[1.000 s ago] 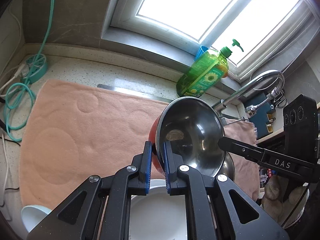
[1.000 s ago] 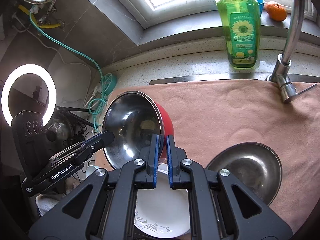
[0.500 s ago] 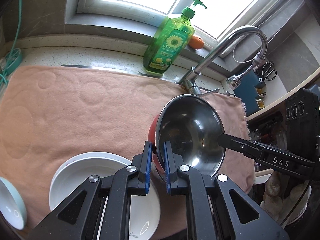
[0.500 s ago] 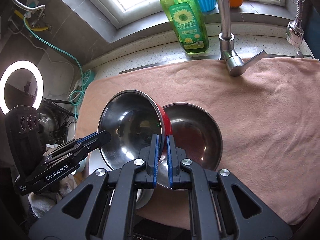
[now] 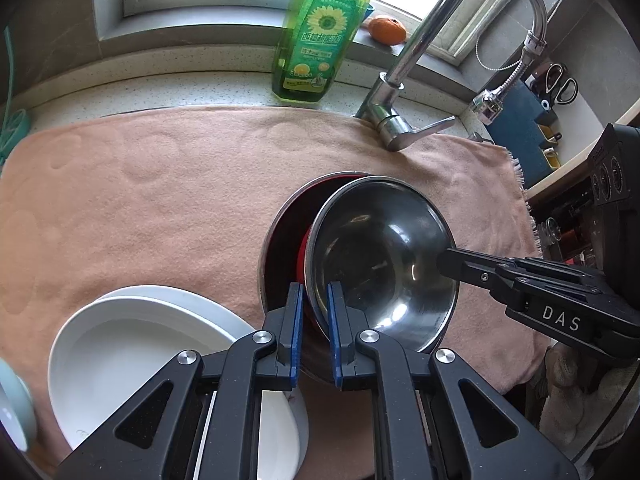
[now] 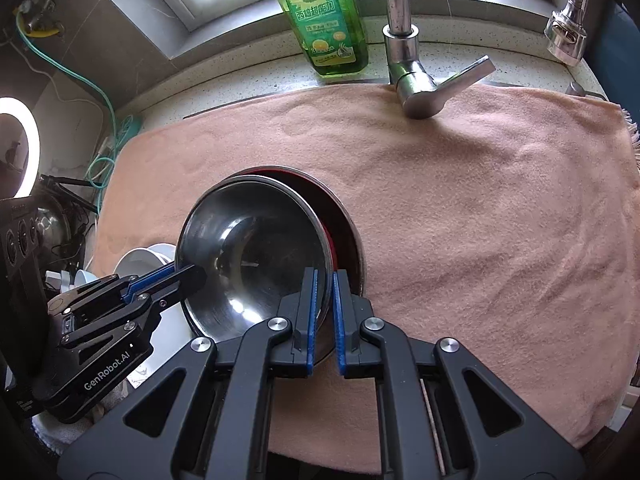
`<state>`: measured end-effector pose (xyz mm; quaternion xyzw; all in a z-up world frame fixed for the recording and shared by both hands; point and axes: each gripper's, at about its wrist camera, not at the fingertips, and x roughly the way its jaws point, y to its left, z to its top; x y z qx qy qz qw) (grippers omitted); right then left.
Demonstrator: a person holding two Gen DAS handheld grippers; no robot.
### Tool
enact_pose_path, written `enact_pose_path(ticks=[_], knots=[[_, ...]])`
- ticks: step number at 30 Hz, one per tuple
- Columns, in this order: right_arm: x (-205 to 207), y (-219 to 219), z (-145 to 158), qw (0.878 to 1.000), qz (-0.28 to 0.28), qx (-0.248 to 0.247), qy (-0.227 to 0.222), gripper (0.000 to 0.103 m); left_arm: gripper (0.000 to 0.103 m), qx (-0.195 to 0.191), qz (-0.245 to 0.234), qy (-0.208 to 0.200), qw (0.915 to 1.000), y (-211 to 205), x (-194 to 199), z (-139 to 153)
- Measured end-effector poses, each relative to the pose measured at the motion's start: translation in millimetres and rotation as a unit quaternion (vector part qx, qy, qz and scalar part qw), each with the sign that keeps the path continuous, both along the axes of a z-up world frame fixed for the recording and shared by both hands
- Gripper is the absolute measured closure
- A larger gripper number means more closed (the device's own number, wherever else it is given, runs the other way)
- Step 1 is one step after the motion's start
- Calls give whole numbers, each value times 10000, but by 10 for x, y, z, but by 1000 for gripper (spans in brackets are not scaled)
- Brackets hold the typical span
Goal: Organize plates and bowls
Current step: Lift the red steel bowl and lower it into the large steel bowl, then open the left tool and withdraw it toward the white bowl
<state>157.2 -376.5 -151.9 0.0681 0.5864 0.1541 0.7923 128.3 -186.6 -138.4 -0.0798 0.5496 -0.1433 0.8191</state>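
Note:
A steel bowl with a red outside hangs tilted between both grippers. My left gripper is shut on its near rim, and it shows from the side in the right wrist view. My right gripper is shut on the opposite rim, and its tip appears in the left wrist view. The held bowl dips partly into a second steel bowl lying on the pink towel. That lower bowl's rim curves around it. Stacked white plates lie to the left.
A green dish soap bottle, an orange and a steel faucet stand along the back edge. A pale bowl sits at the far left. A ring light and cables are at the left. The towel's right half is bare.
Both grippers carried the red-sided bowl rightwards and down, from above the white plates to over the second steel bowl, and it now dips into that bowl. Both grips stayed shut.

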Motion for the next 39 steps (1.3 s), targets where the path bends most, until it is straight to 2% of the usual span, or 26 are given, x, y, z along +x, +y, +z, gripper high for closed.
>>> enact_pose_path(ticks=[15,23,29,35,36,38,39], knots=[[22,98,-130,9994,242,-240,59,93,93,221,160,44,9996,-6,20,-98],[10,132,-51,9985,322,-415,-151,91,92,255,172,-46,9995,4,22,-36],[-32,172,151,9968,442,-478,-462,91,92,105,356,-234,9990,83,-3,116],[-104,144,541,9958,374,-174,-815,90,92,-291,786,-676,9942,368,-204,493],[-121,167,600,9952,390,-136,-891,87,92,-344,874,-761,9927,429,-267,560],[-154,251,696,9931,478,-117,-1061,74,91,-403,1016,-930,9897,539,-403,677],[-169,319,742,9921,543,-114,-1126,68,85,-416,1105,-1013,9878,595,-479,725]])
